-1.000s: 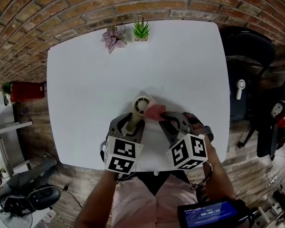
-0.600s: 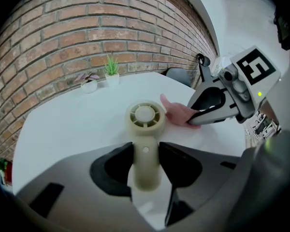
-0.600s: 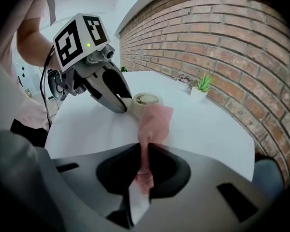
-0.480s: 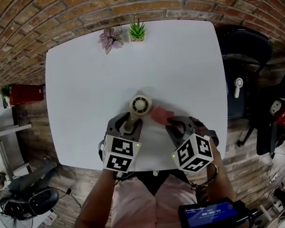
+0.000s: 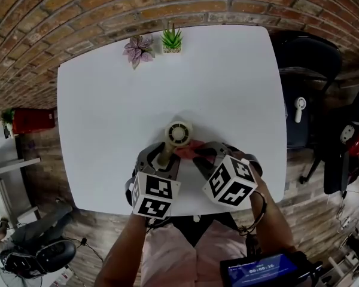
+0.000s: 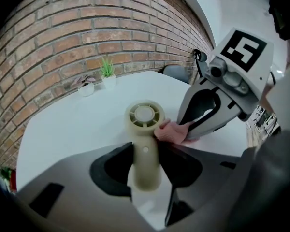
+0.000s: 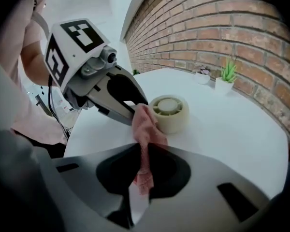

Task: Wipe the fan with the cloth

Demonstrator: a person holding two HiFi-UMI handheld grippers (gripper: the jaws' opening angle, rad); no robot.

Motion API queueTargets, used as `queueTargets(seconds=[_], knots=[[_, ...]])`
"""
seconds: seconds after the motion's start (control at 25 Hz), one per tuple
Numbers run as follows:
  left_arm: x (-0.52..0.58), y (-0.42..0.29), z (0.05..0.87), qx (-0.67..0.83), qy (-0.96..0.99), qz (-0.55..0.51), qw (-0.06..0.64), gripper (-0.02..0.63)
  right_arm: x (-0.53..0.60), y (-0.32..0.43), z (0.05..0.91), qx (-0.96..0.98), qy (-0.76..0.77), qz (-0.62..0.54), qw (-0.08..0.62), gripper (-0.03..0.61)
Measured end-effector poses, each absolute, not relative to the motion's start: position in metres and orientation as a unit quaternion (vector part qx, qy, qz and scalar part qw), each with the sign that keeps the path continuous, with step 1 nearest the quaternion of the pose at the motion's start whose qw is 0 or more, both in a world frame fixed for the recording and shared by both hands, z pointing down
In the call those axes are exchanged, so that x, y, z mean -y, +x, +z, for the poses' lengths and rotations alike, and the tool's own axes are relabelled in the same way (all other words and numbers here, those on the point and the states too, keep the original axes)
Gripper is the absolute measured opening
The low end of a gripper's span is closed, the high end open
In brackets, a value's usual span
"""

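Though apart before, cloth (image 7: 146, 129) tight in right gripper (image 7: 141, 154) jaws now against fan (image 6: 144, 117) in left gripper (image 6: 144, 154) jaws.

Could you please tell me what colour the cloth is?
The cloth is pink, clearest in the right gripper view.

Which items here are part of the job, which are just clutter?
In the job: cream plastic handheld fan, pink cloth, left claw, right claw.
Lying about: green spiky potted plant, purple-leaved potted plant, black office chair.
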State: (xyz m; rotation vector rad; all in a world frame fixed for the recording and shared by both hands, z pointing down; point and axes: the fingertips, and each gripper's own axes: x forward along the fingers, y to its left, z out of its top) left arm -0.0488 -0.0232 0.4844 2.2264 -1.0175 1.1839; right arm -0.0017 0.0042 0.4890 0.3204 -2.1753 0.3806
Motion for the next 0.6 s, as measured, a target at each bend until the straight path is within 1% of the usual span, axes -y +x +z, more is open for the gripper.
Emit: queueTargets(seconds=[0.6], knots=[[0.022,-0.049,0.485,0.348,0.808,0.421,0.219,0.183,0.021,-0.003,0.488,0.868,0.172,0.173,0.432,0.038]])
